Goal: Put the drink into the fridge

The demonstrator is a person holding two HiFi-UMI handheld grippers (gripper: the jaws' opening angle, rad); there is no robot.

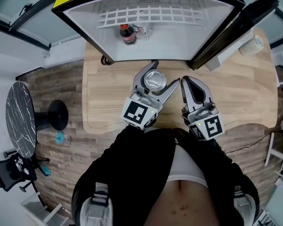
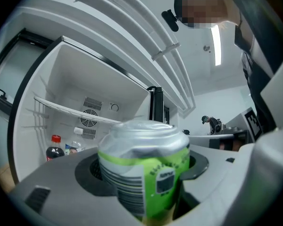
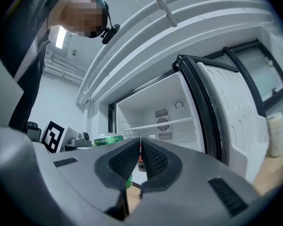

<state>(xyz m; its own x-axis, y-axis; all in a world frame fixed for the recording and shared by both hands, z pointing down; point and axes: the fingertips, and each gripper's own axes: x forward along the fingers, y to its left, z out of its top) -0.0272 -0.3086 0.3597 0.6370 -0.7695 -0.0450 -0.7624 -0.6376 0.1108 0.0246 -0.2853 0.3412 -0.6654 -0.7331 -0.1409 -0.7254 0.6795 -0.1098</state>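
A green and silver drink can (image 2: 144, 166) sits upright between the jaws of my left gripper (image 1: 155, 81), which is shut on it; from the head view I see its silver top (image 1: 155, 80). The can is held over the wooden table just in front of the open fridge (image 1: 151, 27). My right gripper (image 1: 192, 89) hangs beside it on the right, shut with nothing held; its pads (image 3: 152, 159) nearly touch. The same can (image 3: 107, 141) shows at the left in the right gripper view.
Inside the fridge a dark cola bottle (image 1: 127, 33) with a red cap stands under a white wire shelf (image 1: 148, 15). The fridge door (image 1: 231, 32) swings out to the right. A white bottle (image 1: 249, 45) stands on the table at the far right.
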